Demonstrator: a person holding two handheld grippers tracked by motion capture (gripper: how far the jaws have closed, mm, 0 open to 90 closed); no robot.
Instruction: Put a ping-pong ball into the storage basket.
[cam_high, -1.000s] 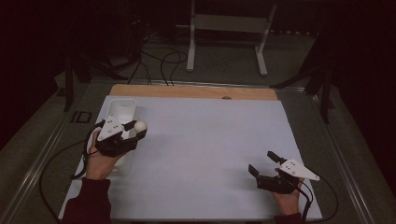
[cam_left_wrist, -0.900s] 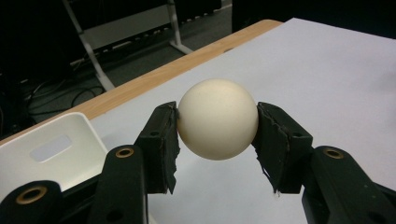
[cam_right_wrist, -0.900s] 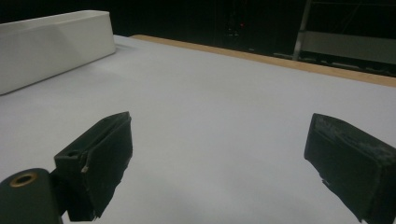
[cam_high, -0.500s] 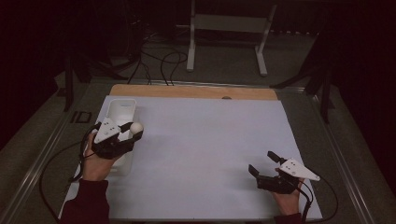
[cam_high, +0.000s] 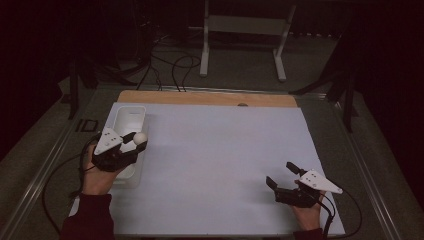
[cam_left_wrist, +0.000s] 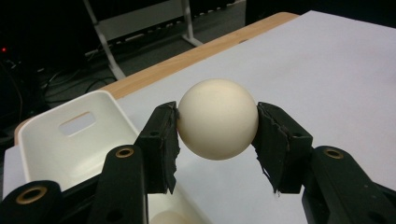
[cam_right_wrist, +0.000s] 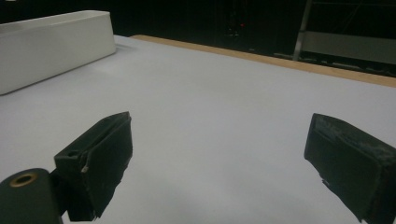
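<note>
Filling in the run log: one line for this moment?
left hand-held gripper: shut on ball | above bin | right hand-held gripper: open, empty

One ball (cam_left_wrist: 217, 118), one white bin (cam_high: 128, 119)

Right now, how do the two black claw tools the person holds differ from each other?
The left gripper is shut on a cream ball; the right gripper stands open with nothing between its jaws. The left gripper is beside the white bin at the table's left edge; the right gripper sits over bare white table near the right corner. Both have black padded jaws and a grey plate on top.
</note>
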